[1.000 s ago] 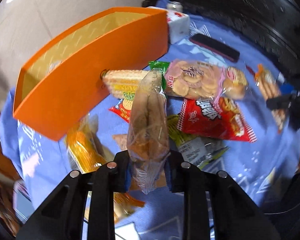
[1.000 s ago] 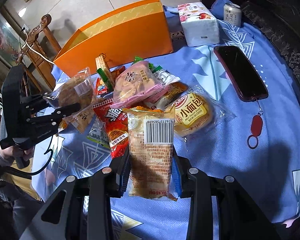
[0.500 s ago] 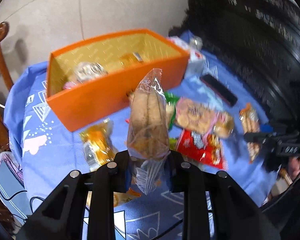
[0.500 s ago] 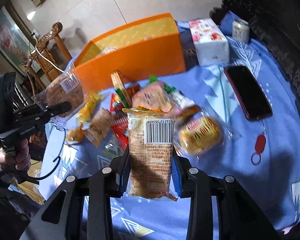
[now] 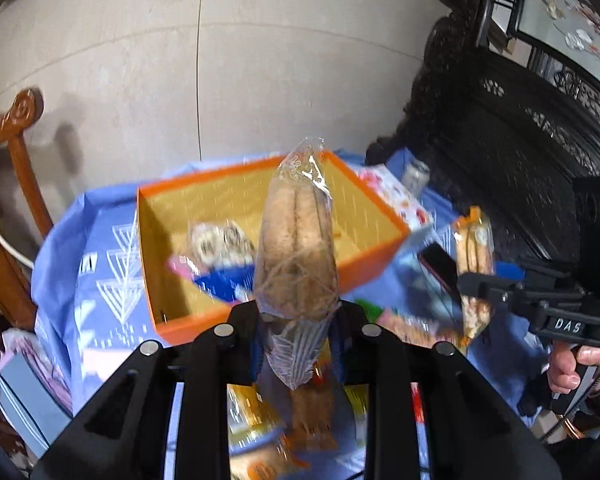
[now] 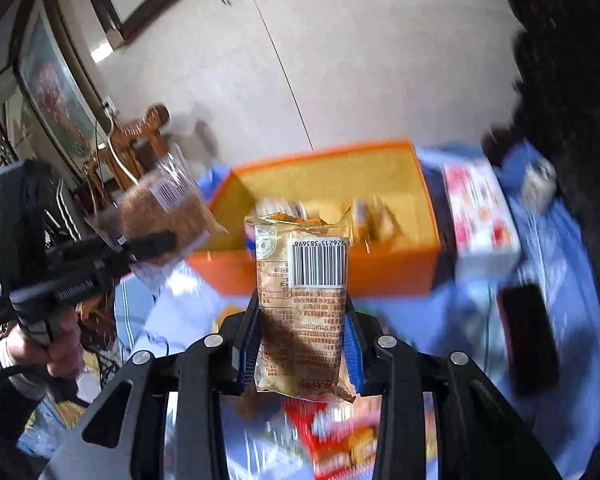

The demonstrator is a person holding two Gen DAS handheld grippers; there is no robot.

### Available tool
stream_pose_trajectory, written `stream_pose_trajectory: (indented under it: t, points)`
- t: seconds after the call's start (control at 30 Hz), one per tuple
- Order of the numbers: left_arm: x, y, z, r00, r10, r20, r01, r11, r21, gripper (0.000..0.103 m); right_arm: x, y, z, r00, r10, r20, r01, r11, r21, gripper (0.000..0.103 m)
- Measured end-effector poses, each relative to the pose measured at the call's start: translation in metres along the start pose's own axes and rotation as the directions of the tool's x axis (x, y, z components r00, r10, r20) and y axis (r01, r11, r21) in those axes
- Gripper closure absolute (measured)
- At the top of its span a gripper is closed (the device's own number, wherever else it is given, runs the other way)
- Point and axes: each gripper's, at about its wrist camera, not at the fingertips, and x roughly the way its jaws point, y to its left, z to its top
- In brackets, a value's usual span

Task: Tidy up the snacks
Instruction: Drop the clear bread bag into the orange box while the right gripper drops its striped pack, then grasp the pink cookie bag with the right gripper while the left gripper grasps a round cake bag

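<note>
Left gripper (image 5: 298,344): jaws clamped on a clear bag of brown cakes (image 5: 298,256), bag upright, held in the air on the near side of the orange box (image 5: 188,324)

Right gripper (image 6: 302,354): jaws clamped on a tan snack packet (image 6: 302,312), barcode facing the camera, held in the air on the near side of the same box

Orange box: open-topped, on the blue tablecloth (image 5: 100,256); several wrapped snacks lie inside, blurred

Loose snacks (image 6: 340,440): on the cloth beneath both grippers, blurred

Tissue box (image 6: 480,220): just right of the orange box

Can (image 6: 538,184): far right, beyond the tissue box

Dark phone (image 6: 528,336): on the cloth, near right
</note>
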Motion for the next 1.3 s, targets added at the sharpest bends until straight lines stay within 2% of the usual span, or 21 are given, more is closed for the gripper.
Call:
stream_pose_trajectory:
  t: [0.17,0.2,0.23,0.27,0.3,0.37,0.47,0.57,0.73,0.97,1.13,1.3]
  points:
    - [0.014,0.004,0.044,0.999,0.022,0.028,-0.023,0.999,0.043,0.078,0.015,0.01,0.064,0.997,-0.002,0.077,0.007,0.998,-0.066,0.067]
    - [0.017,0.004,0.051,0.999,0.037,0.03,-0.038,0.998,0.046,0.072,0.019,0.012,0.076,0.995,-0.005,0.097,0.013,0.997,-0.073,0.065]
    - [0.021,0.007,0.061,0.997,0.065,0.035,-0.066,0.997,0.036,0.06,0.021,0.013,0.086,0.993,-0.014,0.116,0.023,0.997,-0.076,0.059]
    - [0.023,0.01,0.068,0.995,0.095,0.033,-0.095,0.995,0.019,0.022,0.024,0.014,0.095,0.991,-0.029,0.132,0.04,0.996,-0.08,0.049]
    - [0.022,0.015,0.075,0.989,0.143,0.043,-0.142,0.99,-0.018,0.004,0.027,0.016,0.102,0.988,-0.059,0.141,0.07,0.994,-0.079,0.034]
    - [0.012,0.022,0.081,0.986,0.131,0.104,-0.124,0.99,-0.075,0.004,0.024,0.018,0.107,0.979,-0.087,0.182,0.102,0.992,-0.078,0.033]
    - [0.0,0.03,0.077,0.985,0.102,0.142,-0.087,0.99,-0.112,0.004,0.018,0.016,0.097,0.98,-0.071,0.186,0.088,0.993,-0.083,0.029]
    - [-0.001,0.034,0.061,0.989,0.105,0.105,-0.093,0.989,-0.113,0.004,0.019,0.008,0.079,0.987,-0.077,0.138,0.086,0.994,-0.064,0.028]
    - [0.004,0.03,0.016,0.989,0.143,0.022,-0.141,0.987,-0.074,0.004,0.015,-0.013,0.033,0.991,-0.121,0.051,0.122,0.992,-0.034,0.028]
    - [0.006,0.018,-0.056,0.987,0.133,-0.095,-0.143,0.984,-0.103,0.004,0.007,-0.048,-0.039,0.979,-0.184,-0.092,0.188,0.981,0.043,0.028]
    - [-0.002,0.017,-0.089,0.981,0.134,-0.14,-0.15,0.982,-0.116,0.004,0.023,-0.047,-0.078,0.966,-0.186,-0.181,0.192,0.981,0.014,0.028]
    - [-0.018,0.023,-0.106,0.977,0.148,-0.152,-0.172,0.973,-0.155,0.004,0.053,-0.036,-0.088,0.956,-0.182,-0.231,0.175,0.983,-0.052,0.028]
